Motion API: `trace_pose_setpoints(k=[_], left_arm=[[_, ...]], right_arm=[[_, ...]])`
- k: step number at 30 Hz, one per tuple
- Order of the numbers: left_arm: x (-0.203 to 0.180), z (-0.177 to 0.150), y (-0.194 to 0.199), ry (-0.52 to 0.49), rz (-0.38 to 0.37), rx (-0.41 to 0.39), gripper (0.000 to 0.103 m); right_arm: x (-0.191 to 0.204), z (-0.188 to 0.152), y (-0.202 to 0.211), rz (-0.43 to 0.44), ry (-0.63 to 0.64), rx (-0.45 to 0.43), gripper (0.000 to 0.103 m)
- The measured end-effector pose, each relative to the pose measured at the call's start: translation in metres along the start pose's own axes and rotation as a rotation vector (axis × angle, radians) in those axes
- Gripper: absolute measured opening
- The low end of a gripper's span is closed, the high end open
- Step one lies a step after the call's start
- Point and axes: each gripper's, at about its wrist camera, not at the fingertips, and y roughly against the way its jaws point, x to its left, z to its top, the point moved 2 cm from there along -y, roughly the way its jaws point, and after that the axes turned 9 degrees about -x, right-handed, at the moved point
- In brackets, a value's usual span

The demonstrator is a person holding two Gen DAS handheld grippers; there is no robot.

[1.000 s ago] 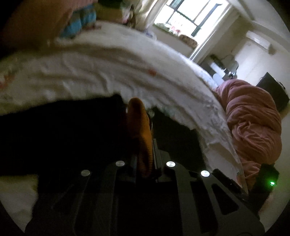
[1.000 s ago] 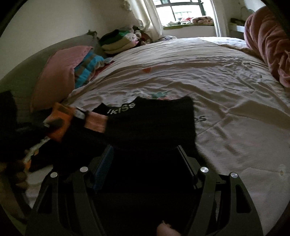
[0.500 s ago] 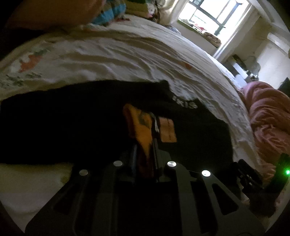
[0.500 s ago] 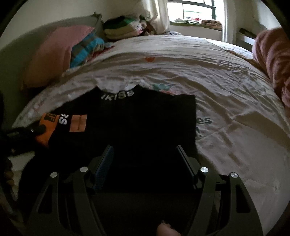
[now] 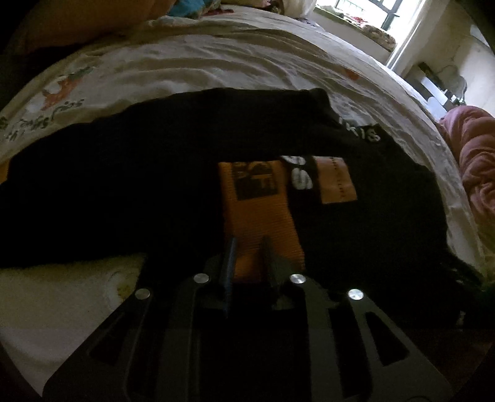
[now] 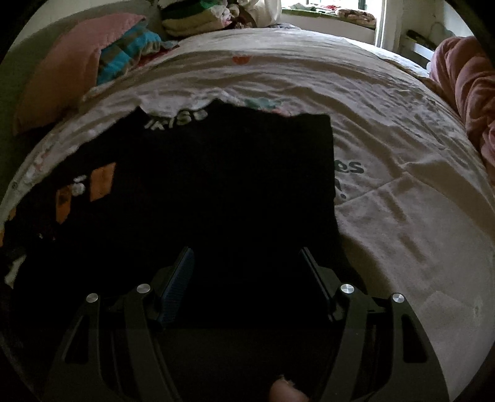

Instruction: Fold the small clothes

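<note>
A black garment [image 5: 123, 185] with white lettering and orange patches lies spread on the white bed sheet [image 5: 216, 58]. Its orange sleeve end [image 5: 263, 216] lies folded over the black body. My left gripper [image 5: 247, 244] is partly open, its fingers on either side of the orange sleeve end and low over it. In the right wrist view the same black garment [image 6: 232, 185] lies flat. My right gripper [image 6: 246, 253] is open wide and empty, low over the garment's near edge.
A pink pillow [image 6: 65, 71] and a striped blue cloth [image 6: 126, 52] lie at the bed's head. Folded clothes [image 6: 198, 15] are stacked behind them. A pink quilt [image 6: 464, 92] is bunched at the right. A window [image 5: 371, 12] is beyond the bed.
My left gripper carried the orange sleeve end over onto the black body, laid it flat, and its jaws have opened. The right gripper stayed open over the garment, which now lies flatter.
</note>
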Motion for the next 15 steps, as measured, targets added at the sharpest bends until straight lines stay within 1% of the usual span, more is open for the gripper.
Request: trace_pose_setpoints(k=[1,4,5,6,7,8,10,12,13,15], left_arm=[[0.002,0.000,0.003,0.009,-0.005,-0.002,0.016],[0.007,0.001,0.015,0.021,-0.018,-0.026,0.017],[0.008,0.002,0.022,0.011,-0.016,-0.043,0.020],[0.007,0.002,0.026,0.007,-0.015,-0.052,0.024],[0.007,0.002,0.031,0.004,-0.017,-0.061,0.034],[0.008,0.003,0.035,0.001,-0.020,-0.068,0.043],[0.009,0.003,0.044,-0.011,0.001,-0.089,0.051],[0.012,0.004,0.052,-0.016,0.024,-0.110,0.063],[0.014,0.005,0.054,-0.016,0.034,-0.117,0.072],[0.019,0.006,0.062,-0.019,0.060,-0.140,0.077]], right_arm=[[0.001,0.000,0.005,0.009,-0.005,-0.013,0.068],[0.007,0.003,0.020,0.033,-0.001,-0.051,0.069],[0.009,0.004,0.024,0.040,0.001,-0.059,0.071],[0.012,0.005,0.028,0.050,0.004,-0.069,0.075],[0.017,0.007,0.034,0.058,0.011,-0.083,0.080],[0.021,0.007,0.038,0.062,0.017,-0.092,0.081],[0.032,0.010,0.046,0.083,0.035,-0.114,0.084],[0.042,0.013,0.053,0.098,0.050,-0.130,0.091],[0.048,0.015,0.056,0.107,0.058,-0.143,0.093],[0.061,0.019,0.064,0.117,0.075,-0.165,0.096]])
